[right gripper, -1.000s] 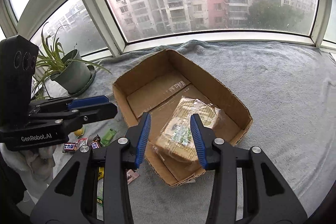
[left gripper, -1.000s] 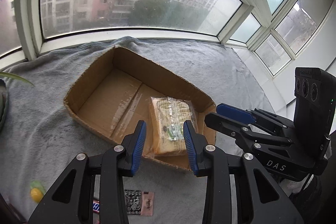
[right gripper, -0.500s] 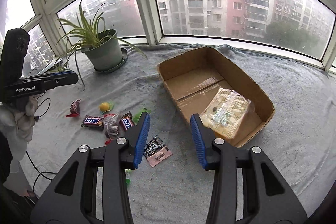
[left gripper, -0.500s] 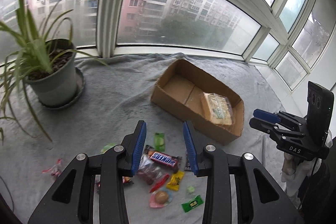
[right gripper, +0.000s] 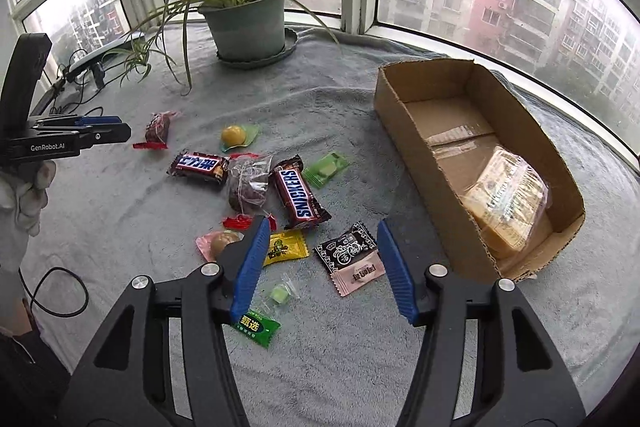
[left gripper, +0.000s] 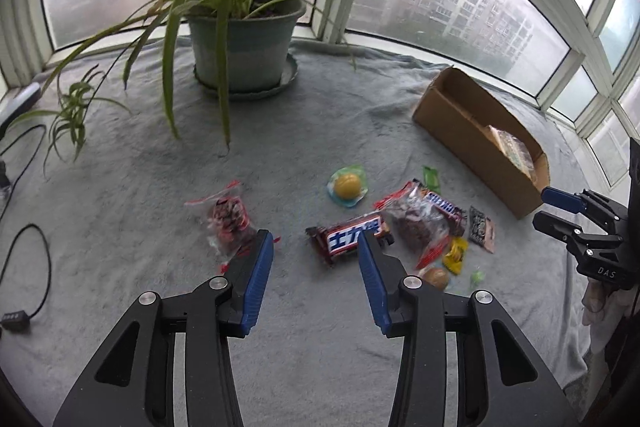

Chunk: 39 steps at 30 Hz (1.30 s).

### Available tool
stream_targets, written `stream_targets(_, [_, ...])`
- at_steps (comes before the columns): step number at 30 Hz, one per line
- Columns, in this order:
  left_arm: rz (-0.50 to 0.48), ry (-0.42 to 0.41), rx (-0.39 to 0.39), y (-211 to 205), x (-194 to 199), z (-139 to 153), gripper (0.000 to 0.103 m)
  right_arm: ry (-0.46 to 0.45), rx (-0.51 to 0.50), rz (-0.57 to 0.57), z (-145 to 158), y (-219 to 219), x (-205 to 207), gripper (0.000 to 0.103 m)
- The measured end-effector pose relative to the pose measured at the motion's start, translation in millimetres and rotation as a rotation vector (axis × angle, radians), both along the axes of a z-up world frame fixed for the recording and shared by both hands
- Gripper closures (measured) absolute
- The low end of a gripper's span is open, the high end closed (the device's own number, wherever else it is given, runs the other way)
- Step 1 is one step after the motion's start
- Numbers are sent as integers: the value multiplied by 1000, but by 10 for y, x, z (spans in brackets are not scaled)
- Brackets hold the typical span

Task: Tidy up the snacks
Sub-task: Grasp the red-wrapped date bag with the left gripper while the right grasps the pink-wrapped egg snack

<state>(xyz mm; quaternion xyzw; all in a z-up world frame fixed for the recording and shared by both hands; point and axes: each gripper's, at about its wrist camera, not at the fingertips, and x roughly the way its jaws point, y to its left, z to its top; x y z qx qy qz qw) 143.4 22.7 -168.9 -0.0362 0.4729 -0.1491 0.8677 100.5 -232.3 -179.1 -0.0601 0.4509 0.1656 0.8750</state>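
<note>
1. The left tongs (left gripper: 316, 259) hang wide open with nothing between the blue pads, above the grey blanket (left gripper: 120, 187) and close to a Chinese-labelled chocolate bar (left gripper: 352, 237), whose right end the right finger covers.
2. The right tongs (right gripper: 322, 259) are likewise spread wide and empty, over a black-and-pink sachet (right gripper: 354, 259) and a yellow candy (right gripper: 286, 247).
3. Loose snacks lie clustered on the blanket: a Snickers bar (right gripper: 300, 199), a clear bag of dark pieces (right gripper: 248, 187) and a green packet (right gripper: 256, 327) partly hidden under the left finger.
4. A round candy in pink wrap (right gripper: 218, 243) is half covered by that same finger; its print is unreadable.
5. The cardboard box (right gripper: 404, 131) sits to the right of the snacks, holding one wrapped yellow package (right gripper: 508, 199) against its near end; the label is too blurred to read.
6. A potted plant (right gripper: 248, 23) stands behind, near the window.
</note>
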Motion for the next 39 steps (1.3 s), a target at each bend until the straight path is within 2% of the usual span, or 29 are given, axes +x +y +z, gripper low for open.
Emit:
stream_targets(7, [93, 38, 28, 351, -80, -280, 61, 51, 19, 52, -189, 205, -9, 45])
stream_targets(10, [115, 60, -5, 443, -53, -344, 60, 79, 37, 73, -261, 313, -7, 45])
stream_targets(12, [129, 63, -28, 470, -45, -354, 47, 104, 48, 86, -322, 386, -15, 45])
stream_targets(13, [134, 62, -38, 487, -31, -352, 46, 116, 61, 101, -348, 429, -24, 45])
stream_targets(18, [151, 76, -87, 461, 111, -375, 46, 142, 53, 176, -453, 664, -60, 45])
stream_targets(19, [156, 82, -97, 470, 142, -391, 46, 149, 51, 180, -483, 695, -47, 47])
stream_targets(21, [165, 94, -111, 485, 189, -428, 46, 169, 49, 177, -550, 736, 3, 60])
stream_targets(26, [181, 109, -130, 476, 265, -506, 46, 194, 50, 153, -643, 763, 89, 64])
stream_targets(29, [179, 109, -127, 462, 297, -530, 46, 196, 24, 159, -686, 807, 103, 73])
stream_targets(37, [181, 115, -96, 406, 374, -612, 49, 174, -30, 186, -691, 872, 88, 73])
stream_targets(38, [181, 117, -88, 391, 386, -634, 51, 172, -33, 187, -690, 876, 85, 73])
stream_targets(39, [182, 123, -79, 382, 390, -662, 58, 172, -32, 186, -689, 873, 84, 73])
